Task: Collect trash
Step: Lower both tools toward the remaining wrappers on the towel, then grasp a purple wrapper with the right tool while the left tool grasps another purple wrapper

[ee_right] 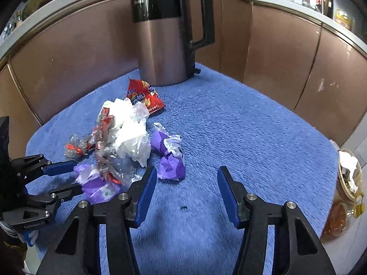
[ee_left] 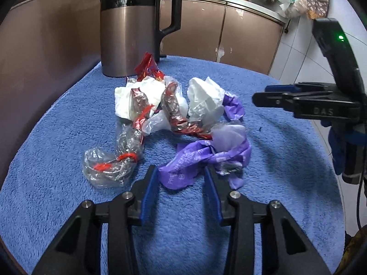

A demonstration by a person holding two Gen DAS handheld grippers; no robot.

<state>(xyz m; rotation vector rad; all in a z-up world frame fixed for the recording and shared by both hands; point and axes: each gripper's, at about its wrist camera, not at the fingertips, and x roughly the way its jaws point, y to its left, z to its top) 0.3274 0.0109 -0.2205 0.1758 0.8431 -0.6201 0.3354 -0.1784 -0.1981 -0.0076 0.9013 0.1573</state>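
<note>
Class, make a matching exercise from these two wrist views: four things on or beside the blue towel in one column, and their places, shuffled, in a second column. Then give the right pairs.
Things:
1. kettle
2. red snack packet
3. purple wrapper
4. oil bottle

Places:
A. between the left gripper's open jaws
B. off the towel's right edge
C. standing at the towel's far end
D. lying just in front of the kettle

Pairs: 1-C, 2-D, 3-A, 4-B

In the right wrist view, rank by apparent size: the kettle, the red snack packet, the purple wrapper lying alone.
1. kettle, clearly largest, though farthest from the camera.
2. and 3. red snack packet and purple wrapper look alike; the wrapper lies nearer the camera and the packet is partly covered, so unranked.
</note>
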